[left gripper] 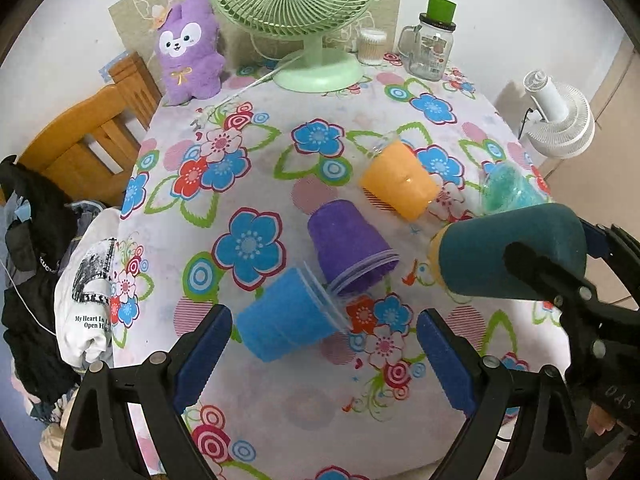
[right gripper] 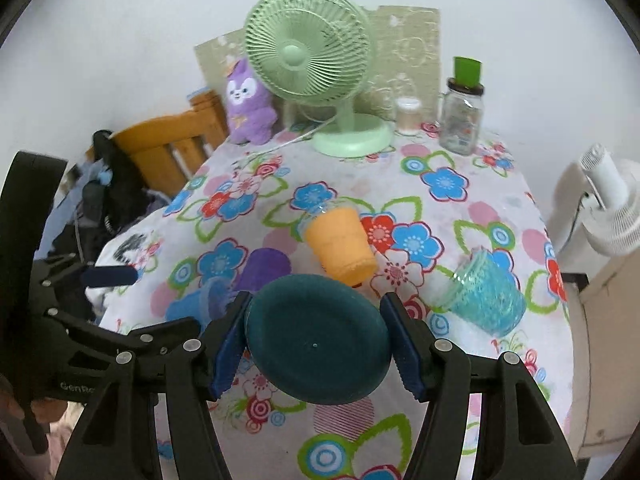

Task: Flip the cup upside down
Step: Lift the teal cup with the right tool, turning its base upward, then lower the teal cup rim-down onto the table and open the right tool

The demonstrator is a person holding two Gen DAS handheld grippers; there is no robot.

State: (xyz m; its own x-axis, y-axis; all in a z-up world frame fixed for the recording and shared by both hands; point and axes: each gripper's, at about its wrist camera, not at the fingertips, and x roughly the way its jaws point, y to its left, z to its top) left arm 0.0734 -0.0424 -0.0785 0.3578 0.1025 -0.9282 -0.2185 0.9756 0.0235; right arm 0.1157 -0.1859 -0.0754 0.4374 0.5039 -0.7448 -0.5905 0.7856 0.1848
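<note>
My right gripper (right gripper: 316, 340) is shut on a dark teal cup (right gripper: 318, 340), held on its side above the table with its base toward the camera; it also shows in the left wrist view (left gripper: 512, 252). My left gripper (left gripper: 324, 344) is open, its jaws either side of a blue cup (left gripper: 284, 316) lying on its side. A purple cup (left gripper: 348, 246), an orange cup (left gripper: 400, 184) and a clear aqua cup (right gripper: 488, 300) also lie on their sides on the floral tablecloth (left gripper: 256, 152).
At the table's far edge stand a green desk fan (left gripper: 308, 12), a purple plush toy (left gripper: 188, 48), a glass jar with a green lid (left gripper: 432, 40) and a small container (left gripper: 372, 46). A wooden chair with clothes (left gripper: 80, 152) is left, a white fan (left gripper: 560, 116) right.
</note>
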